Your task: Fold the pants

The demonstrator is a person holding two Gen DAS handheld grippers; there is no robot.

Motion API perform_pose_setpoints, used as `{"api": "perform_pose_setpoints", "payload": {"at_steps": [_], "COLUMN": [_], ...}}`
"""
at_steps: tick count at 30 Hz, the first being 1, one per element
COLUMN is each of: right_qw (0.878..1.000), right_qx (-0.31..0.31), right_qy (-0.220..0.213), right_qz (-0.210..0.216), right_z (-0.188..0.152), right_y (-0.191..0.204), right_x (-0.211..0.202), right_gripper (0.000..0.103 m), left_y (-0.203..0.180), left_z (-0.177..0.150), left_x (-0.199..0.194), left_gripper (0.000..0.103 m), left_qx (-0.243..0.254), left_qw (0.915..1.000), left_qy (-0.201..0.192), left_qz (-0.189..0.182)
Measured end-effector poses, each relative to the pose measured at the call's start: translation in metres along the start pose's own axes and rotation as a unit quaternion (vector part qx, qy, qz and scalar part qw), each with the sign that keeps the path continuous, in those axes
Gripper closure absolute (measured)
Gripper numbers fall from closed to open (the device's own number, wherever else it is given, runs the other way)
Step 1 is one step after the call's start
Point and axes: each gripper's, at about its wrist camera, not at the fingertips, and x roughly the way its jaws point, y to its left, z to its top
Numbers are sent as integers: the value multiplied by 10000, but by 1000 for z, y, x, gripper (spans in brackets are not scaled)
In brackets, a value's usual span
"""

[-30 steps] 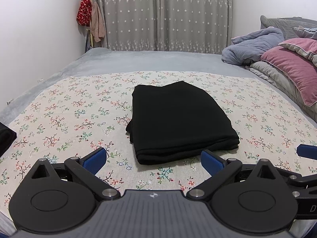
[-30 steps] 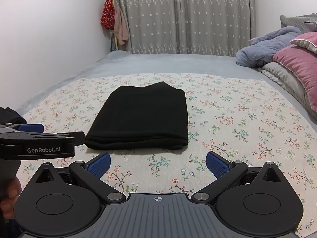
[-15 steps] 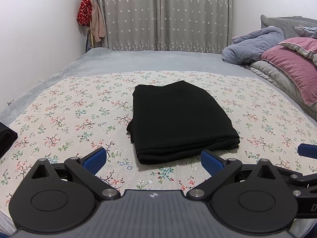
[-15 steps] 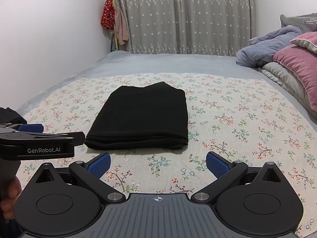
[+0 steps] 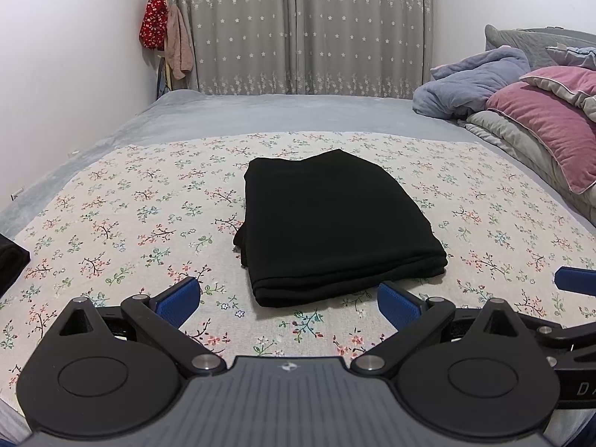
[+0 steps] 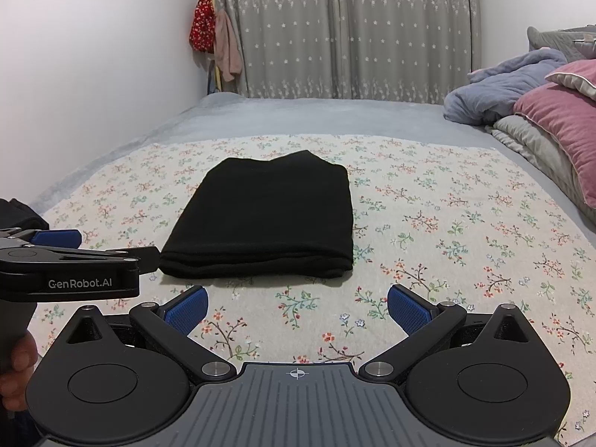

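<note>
The black pants lie folded into a neat rectangle on the flowered sheet; they also show in the right wrist view. My left gripper is open and empty, just short of the pants' near edge. My right gripper is open and empty, a little nearer than the pants and to their right. The left gripper's body shows at the left of the right wrist view, and a blue tip of the right gripper shows at the right of the left wrist view.
Pink pillows and a blue-grey blanket are piled at the right of the bed. Another dark cloth lies at the left edge. Grey curtains and hanging clothes are at the far wall.
</note>
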Motion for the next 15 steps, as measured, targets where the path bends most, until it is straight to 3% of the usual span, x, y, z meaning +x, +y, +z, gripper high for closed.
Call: {"api": "perform_pose_setpoints", "payload": {"at_steps": [15], "right_qw": [10000], "right_qx": [-4], "right_qy": [3], "right_qz": [3], "right_z": [0], "right_y": [0], "right_x": [0], "right_gripper": [0], "left_y": [-3], "left_z": [-1], "left_x": [0], "left_gripper": [0], "left_qx": [55], "left_qw": [10000], "left_qy": [-21], "left_qz": [-16]}}
